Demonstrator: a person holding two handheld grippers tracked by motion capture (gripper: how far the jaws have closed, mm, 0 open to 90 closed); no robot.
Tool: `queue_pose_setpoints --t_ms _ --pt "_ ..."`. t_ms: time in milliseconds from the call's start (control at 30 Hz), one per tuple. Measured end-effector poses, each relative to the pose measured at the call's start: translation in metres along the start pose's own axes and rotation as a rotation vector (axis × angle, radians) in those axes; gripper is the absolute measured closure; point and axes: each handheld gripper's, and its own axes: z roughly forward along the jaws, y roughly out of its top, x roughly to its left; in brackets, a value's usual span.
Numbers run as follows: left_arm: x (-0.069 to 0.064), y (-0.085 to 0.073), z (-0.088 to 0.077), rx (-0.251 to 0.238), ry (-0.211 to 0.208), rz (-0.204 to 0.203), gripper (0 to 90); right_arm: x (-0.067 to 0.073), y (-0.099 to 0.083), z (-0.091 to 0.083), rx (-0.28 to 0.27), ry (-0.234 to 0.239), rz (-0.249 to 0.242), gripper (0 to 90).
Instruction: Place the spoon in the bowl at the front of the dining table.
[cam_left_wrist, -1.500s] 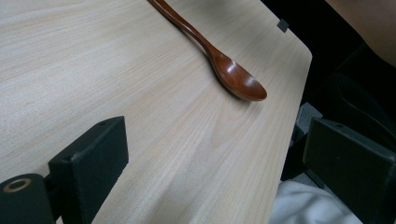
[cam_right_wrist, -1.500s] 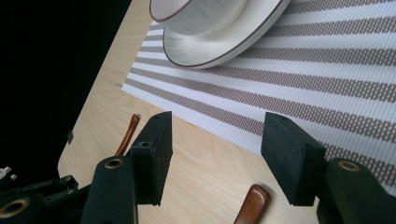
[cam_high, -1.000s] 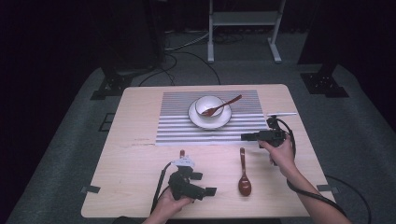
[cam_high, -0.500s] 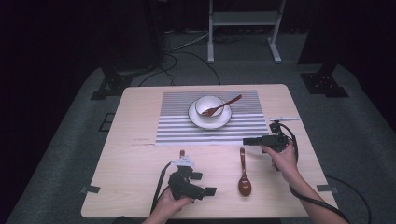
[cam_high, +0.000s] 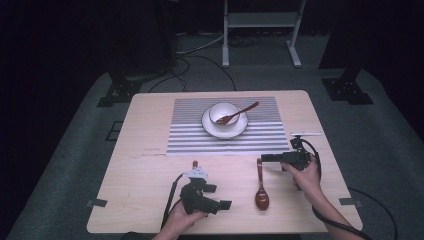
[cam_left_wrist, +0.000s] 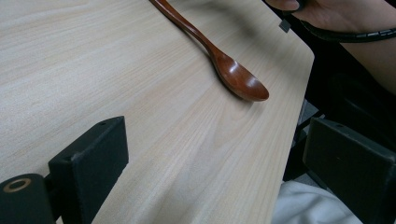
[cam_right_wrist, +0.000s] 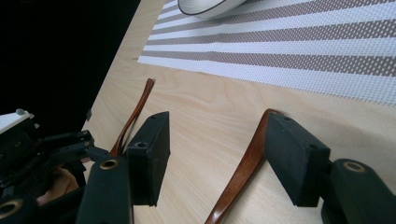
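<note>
High view, spoon: we log a dark wooden spoon (cam_high: 261, 186) lying flat on the bare table (cam_high: 140, 165), near the front edge, between the two hands.
Spoon axis: long axis runs roughly front to back; bowl toward the person, handle tip toward the striped mat (cam_high: 185, 140) but short of it.
Spoon from the right gripper: the handle tip sits just off the jaw ends of the right gripper (cam_high: 272, 158), which points across the table toward the person's left. In the right gripper view the handle (cam_right_wrist: 247, 163) runs up alongside the inner face of one jaw; we cannot tell whether it touches.
Spoon from the left gripper: in the left gripper view the spoon bowl (cam_left_wrist: 245, 84) lies ahead and off to one side, well apart from the jaws.
Nearer hand: the right, by our judgement; any pick-up of this spoon would fall to it.
Right gripper state: jaws spread wide, nothing between them yet; the handle is not bracketed.
Left gripper (cam_high: 202, 192) state: jaws spread, empty, bare wood between them; it rests low near the front edge.
Second thin brown handle (cam_right_wrist: 135, 112): lies on the table by the left gripper; what it belongs to we cannot tell.
Farther off: white bowl (cam_high: 223, 113) on a plate (cam_high: 210, 127) on the mat, another spoon (cam_high: 240, 112) resting in it.
</note>
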Motion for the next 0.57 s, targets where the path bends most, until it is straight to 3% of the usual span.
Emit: queue_pose_setpoints --t_ms 267,367,567 --pt "0.0 0.0 0.0 -0.001 0.0 0.001 5.6 -0.001 -0.014 -0.003 -0.015 0.015 0.001 39.1" --pt "0.0 0.0 -0.001 -0.005 0.0 0.0 5.6 0.002 -0.021 -0.005 -0.041 -0.002 -0.035 38.8" --pt "0.001 0.001 0.0 -0.008 0.002 -0.005 5.6 0.004 -0.04 -0.01 -0.09 0.05 -0.042 36.9"
